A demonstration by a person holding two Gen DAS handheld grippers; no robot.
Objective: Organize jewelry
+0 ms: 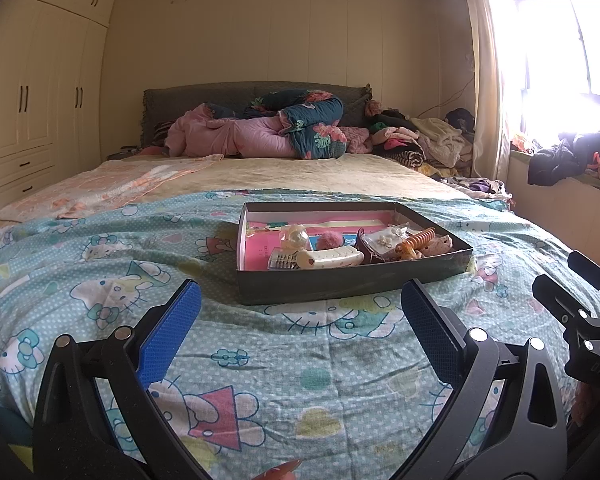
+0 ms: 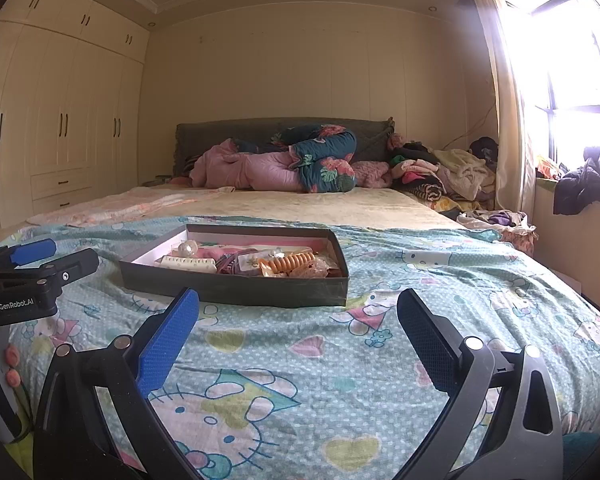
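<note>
Both grippers' fingers spread empty before a dark shallow box of jumbled hair clips.

1. In the right wrist view, the near wall of the box hides the lower parts of the hair clips and trinkets inside.
2. Small pale pieces at centre frame are too small to identify.
3. The window, upper right, is blown out by glare.
4. The right gripper is cut off by the right edge.
</note>
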